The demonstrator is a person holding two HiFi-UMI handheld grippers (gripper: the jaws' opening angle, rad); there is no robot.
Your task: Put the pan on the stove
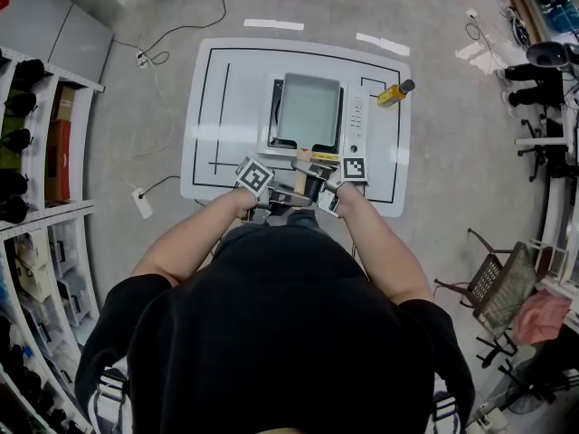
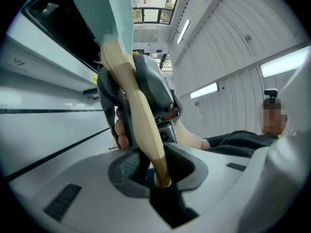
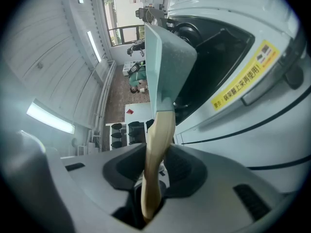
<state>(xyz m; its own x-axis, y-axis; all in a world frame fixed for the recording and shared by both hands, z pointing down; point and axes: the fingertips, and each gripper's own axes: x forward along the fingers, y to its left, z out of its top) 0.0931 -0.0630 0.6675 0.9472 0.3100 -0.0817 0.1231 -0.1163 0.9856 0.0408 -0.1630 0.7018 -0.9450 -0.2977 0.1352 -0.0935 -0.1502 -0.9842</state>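
Plainly, both grippers are clamped on the same thing: the pan's wooden handle. The left gripper has its fingers closed tight on the handle's end, the wood running up and away from the fingertips toward the pale green pan. The right gripper pinches the handle from the other side, its fingers shut on the wood with no gap showing. From the left gripper view it sits just ahead of the left fingers and touches the handle.

Ahead of both sets of fingertips, the square pan lies over the stove, its walls inside the stove's outline. Whether its base rests on the cooking surface I cannot tell. In the right gripper view the stove's front edge with a yellow label runs close beside the right fingers.

The stove's control strip stands past the right fingers, just beside the pan's right wall. A yellow bottle lies further beyond, near the table's far right corner and well apart from the pan. Beyond the left fingers is a broad bare stretch of the white table. The table's near edge runs just under both grippers. Shelves stand well apart beyond the table's left edge.
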